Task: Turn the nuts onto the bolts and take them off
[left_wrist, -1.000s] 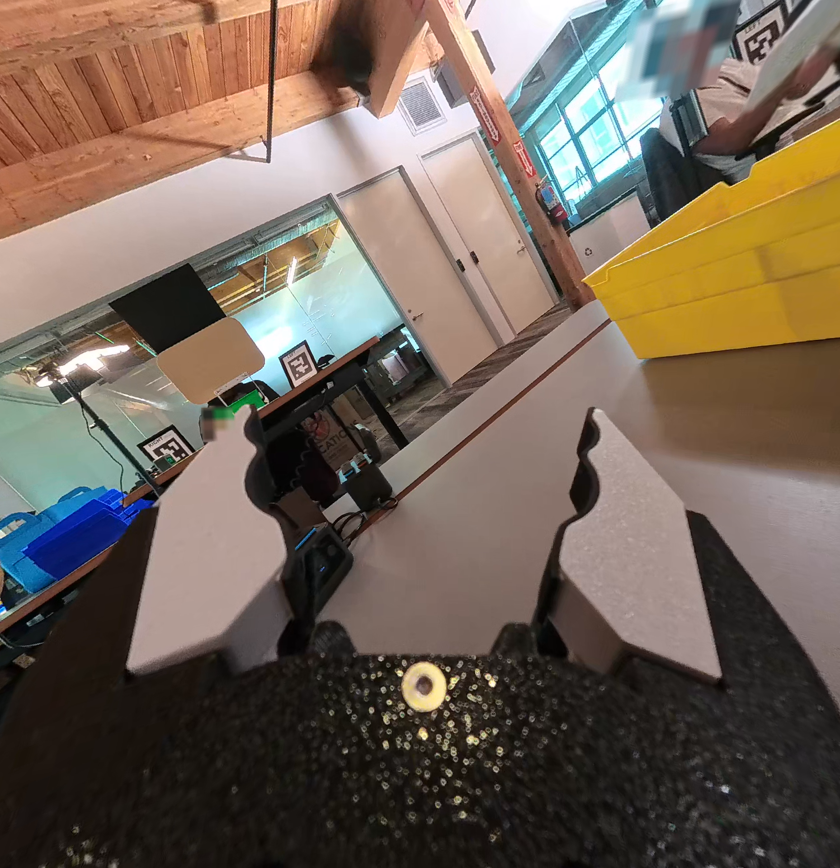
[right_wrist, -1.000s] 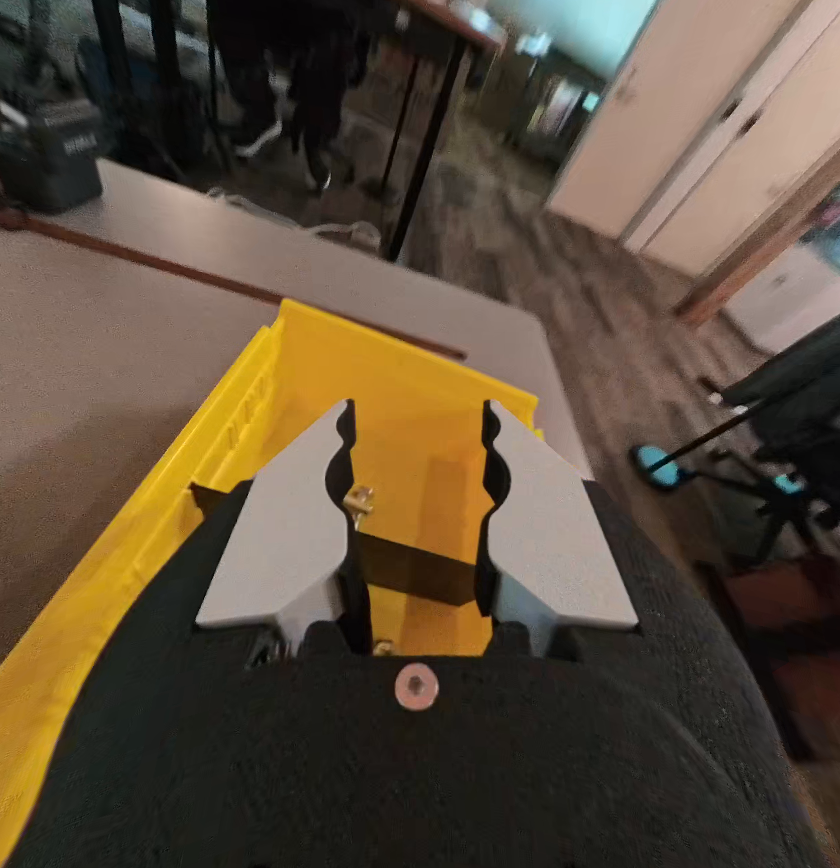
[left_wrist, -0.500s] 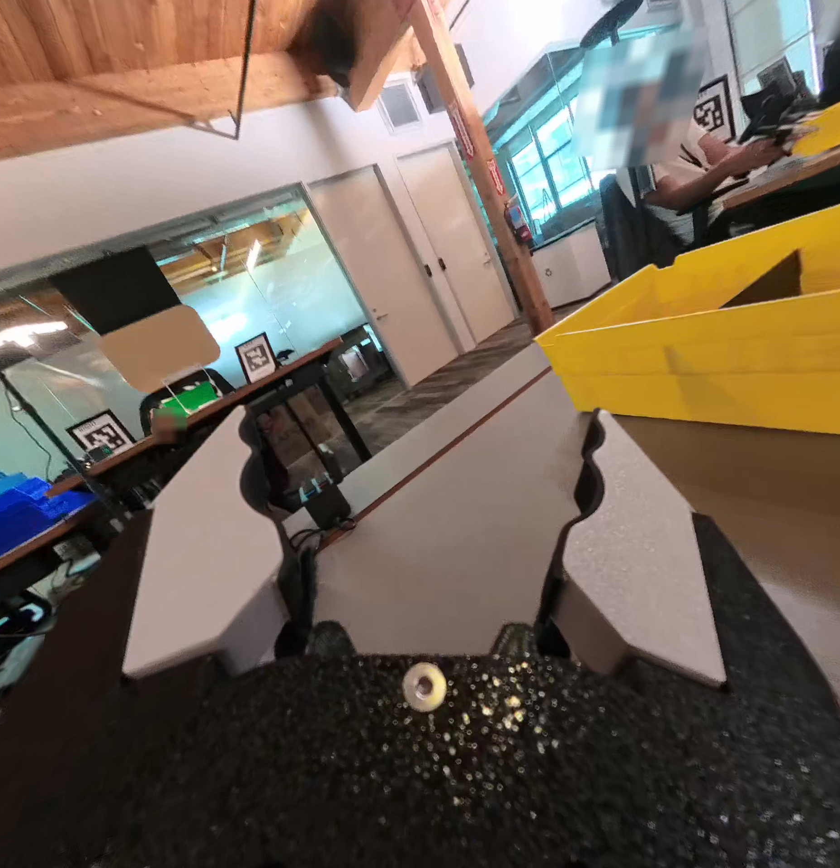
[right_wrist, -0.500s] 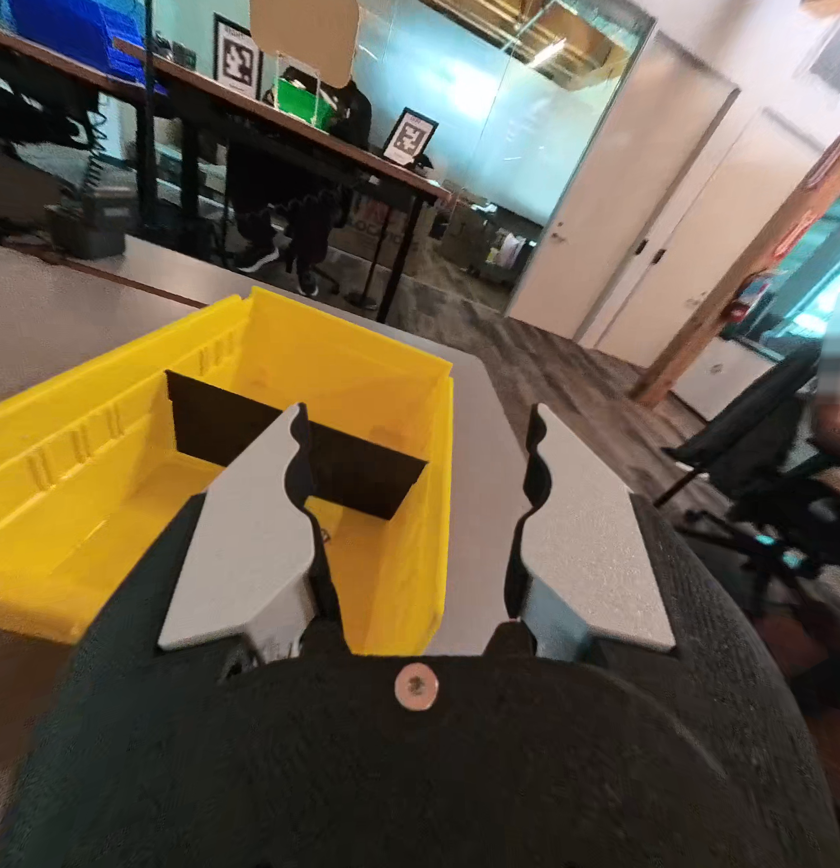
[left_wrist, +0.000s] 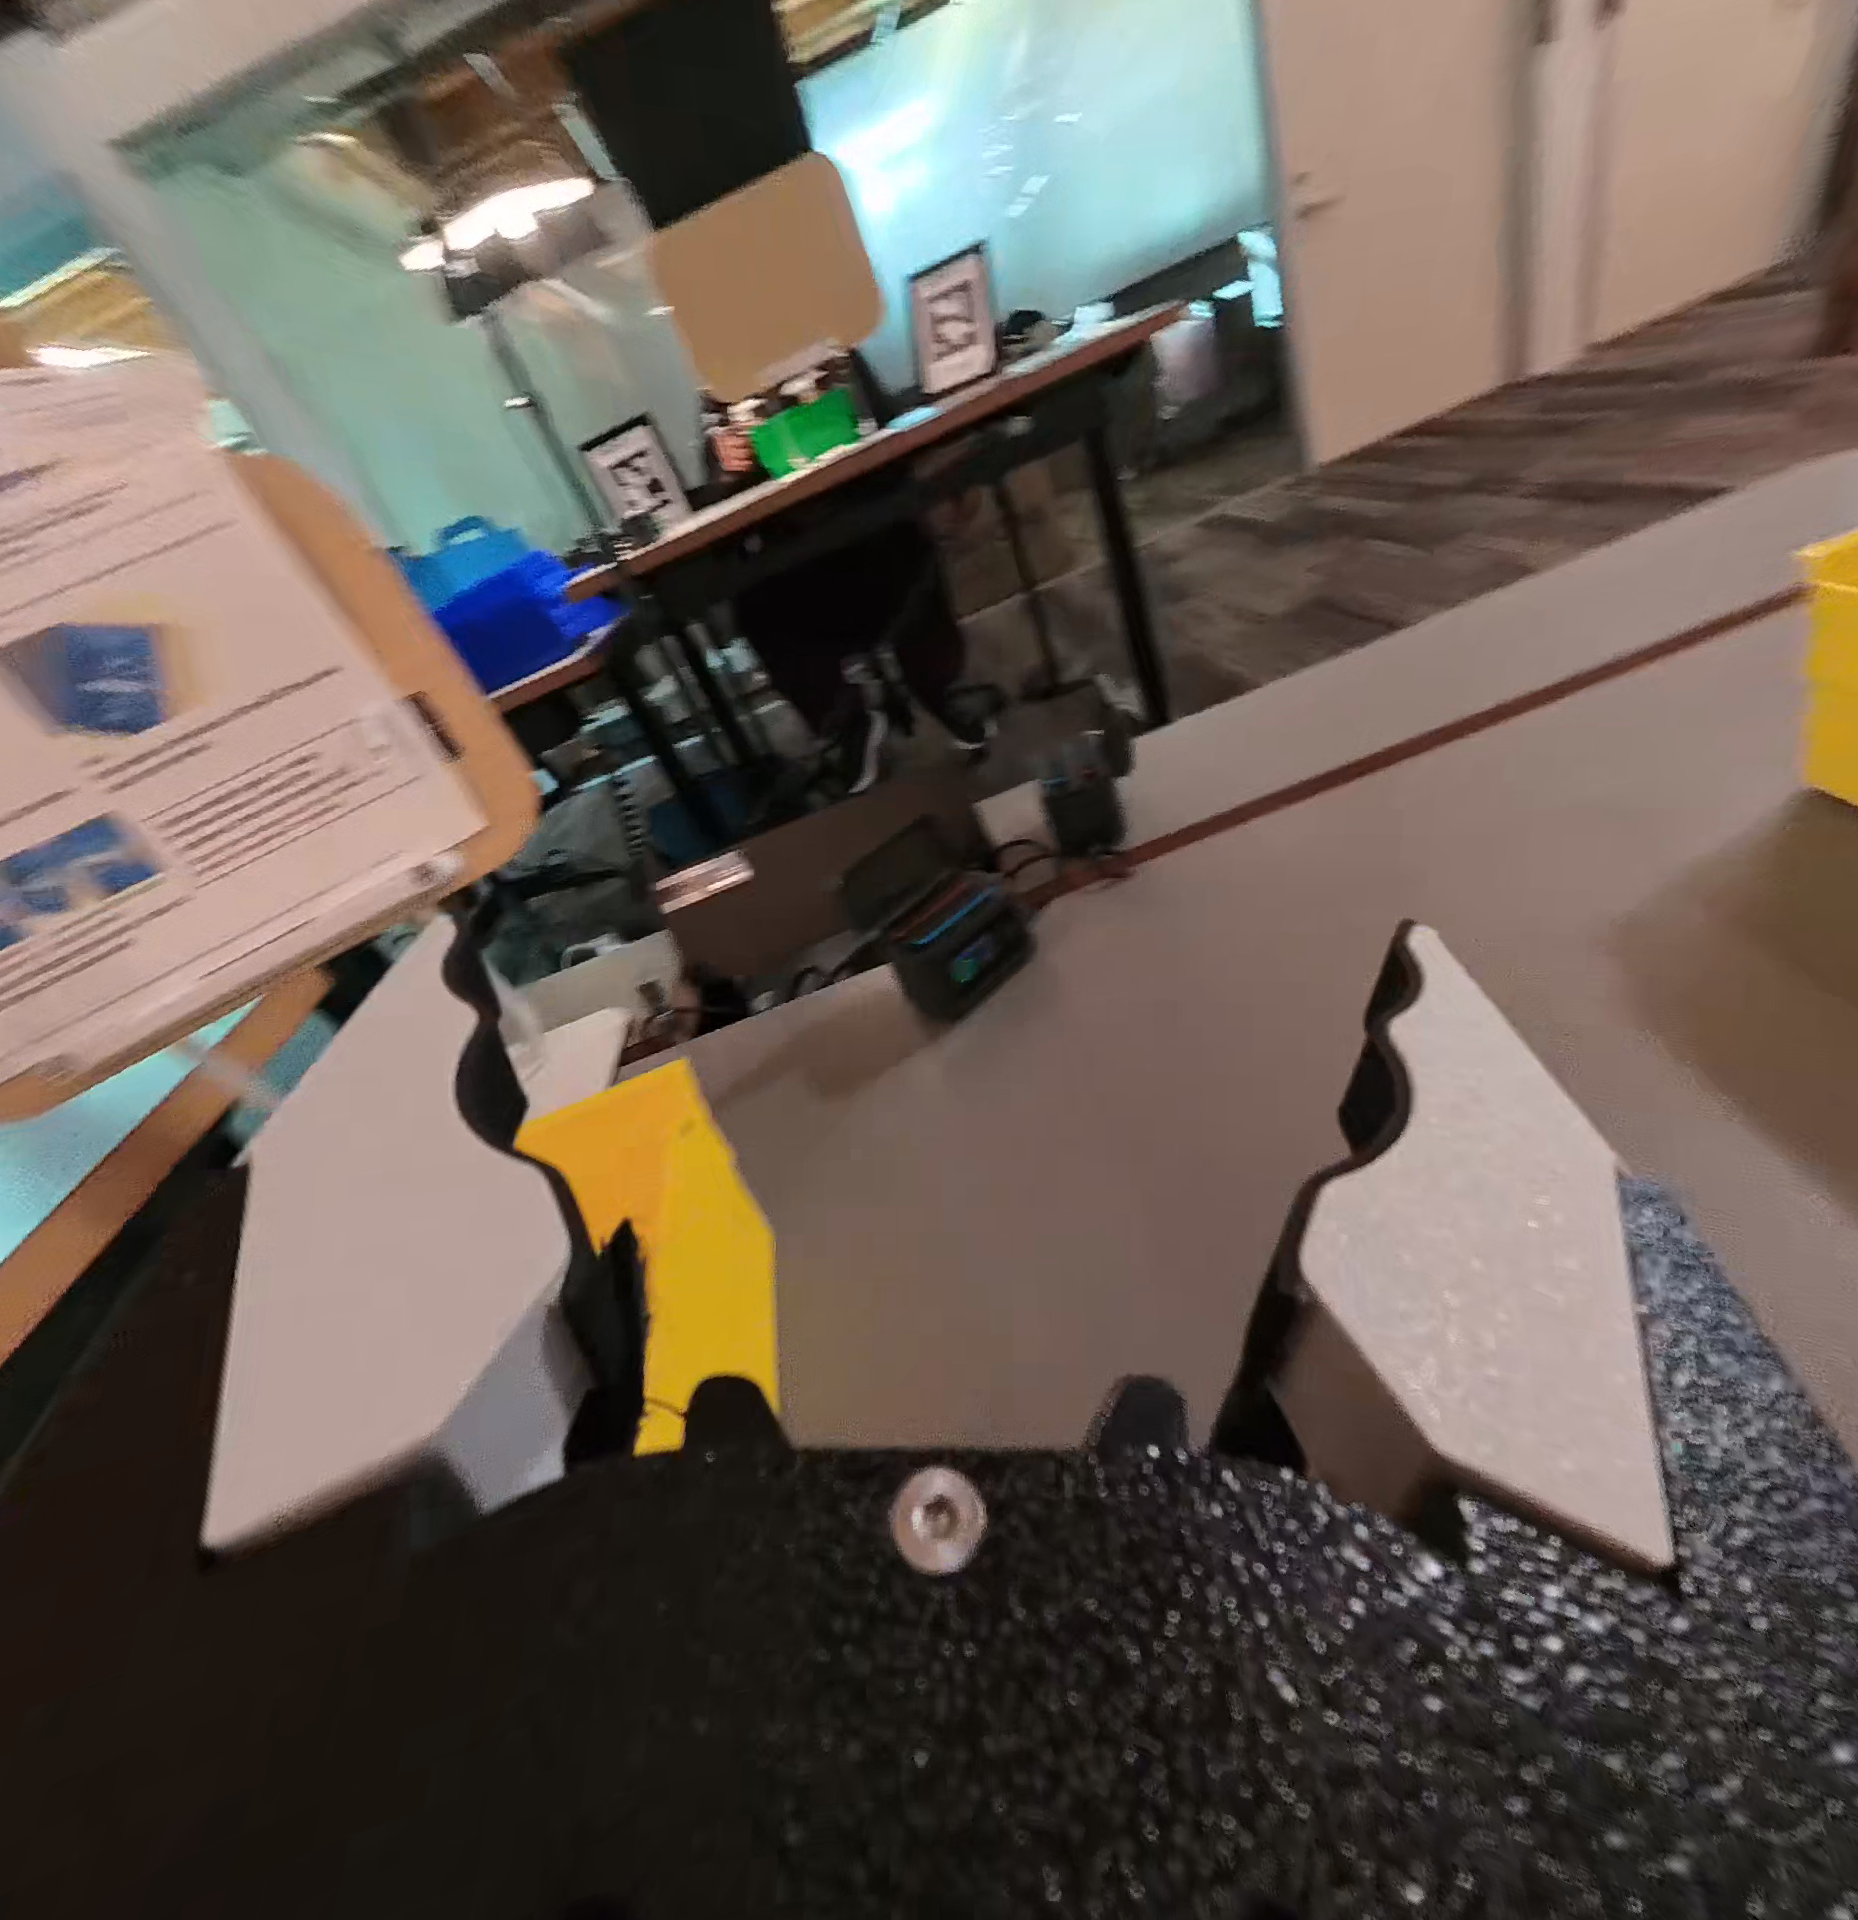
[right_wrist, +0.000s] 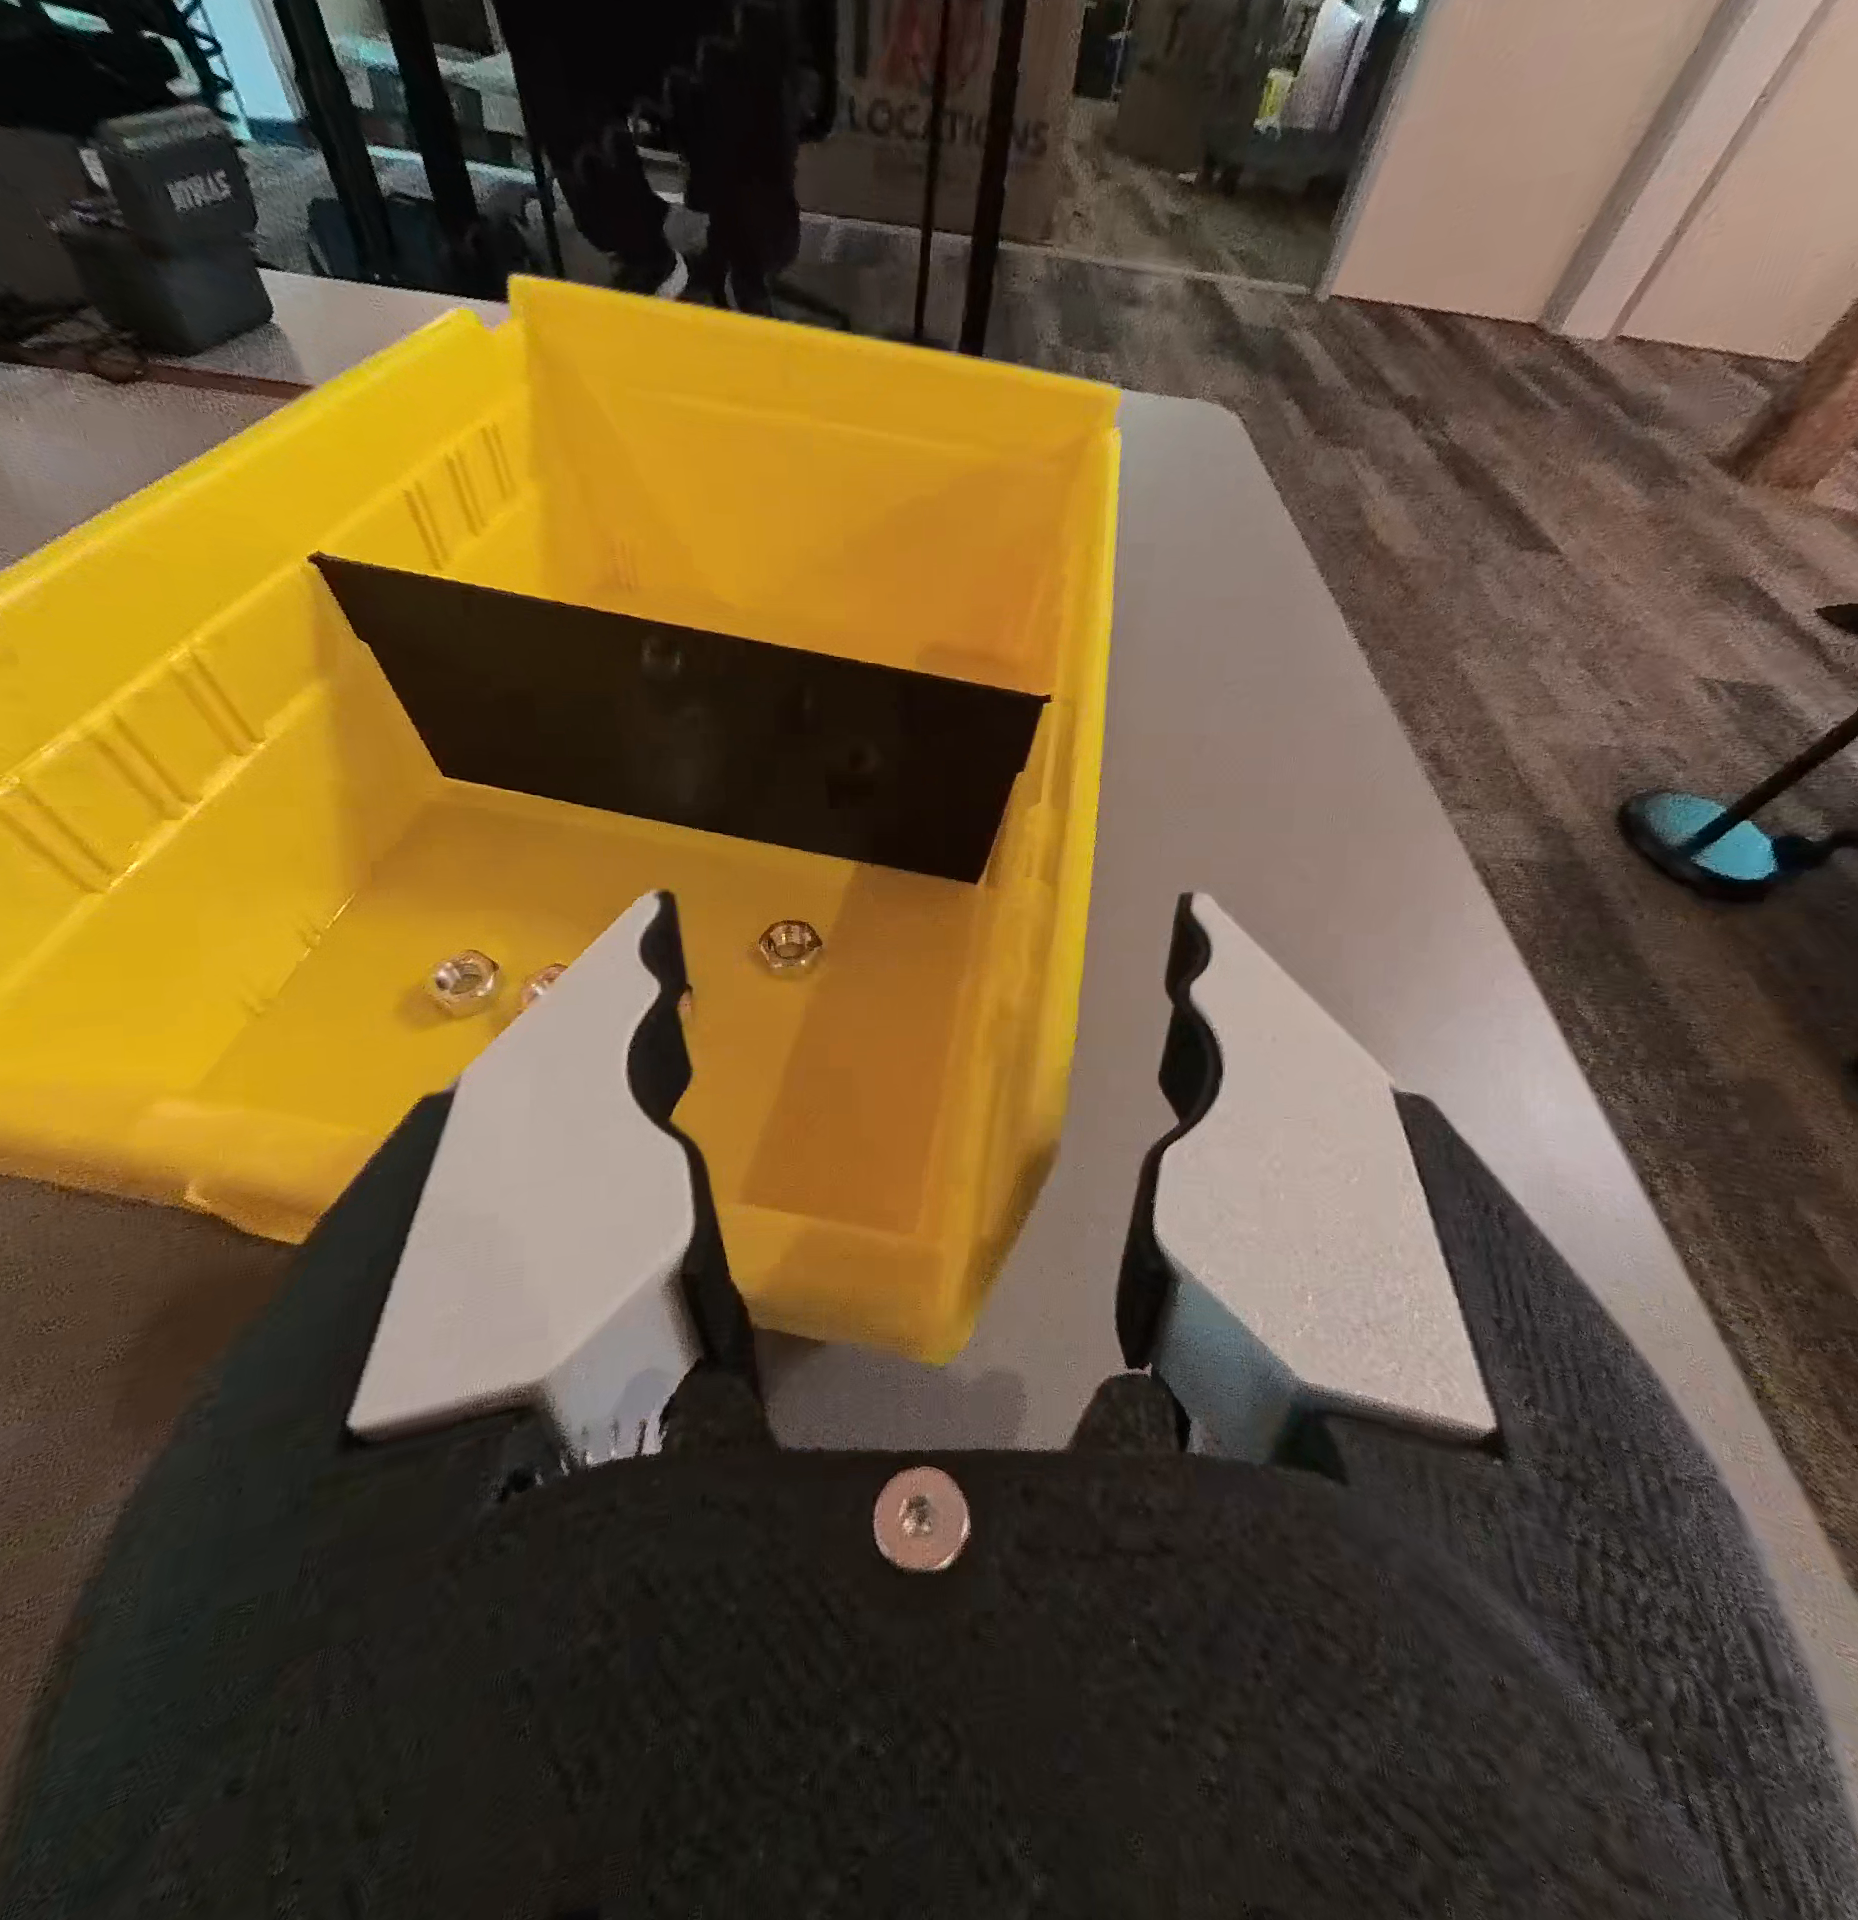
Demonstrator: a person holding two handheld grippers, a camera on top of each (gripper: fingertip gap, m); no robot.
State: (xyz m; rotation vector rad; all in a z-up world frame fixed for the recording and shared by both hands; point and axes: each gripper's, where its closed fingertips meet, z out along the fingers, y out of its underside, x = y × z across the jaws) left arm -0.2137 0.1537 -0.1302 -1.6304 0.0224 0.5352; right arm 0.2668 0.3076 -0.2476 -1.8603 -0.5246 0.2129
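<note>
In the right wrist view a yellow bin (right_wrist: 1081,644) stands on the grey table, split by a black divider (right_wrist: 696,738). Metal nuts lie in its near compartment: one (right_wrist: 790,945) right of my left finger, one (right_wrist: 464,978) farther left, a third (right_wrist: 543,982) half hidden by the finger. No bolts show. My right gripper (right_wrist: 925,925) is open and empty, above the bin's near right corner. My left gripper (left_wrist: 930,945) is open and empty above the table, with a second yellow bin's corner (left_wrist: 676,1195) beside its left finger. The first bin's end (left_wrist: 1850,675) shows far right.
A black device with a small screen (left_wrist: 961,951) and cables sit at the table's far edge. A cardboard-backed printed sheet (left_wrist: 166,686) hangs at the left. The table's right edge (right_wrist: 1507,935) drops to the floor. Other tables and blue bins (left_wrist: 509,613) stand behind.
My left gripper swung left and tipped down, away from the big yellow bin, bringing the sheet and a second bin corner into view. My right gripper opened wider and pulled back from inside the bin.
</note>
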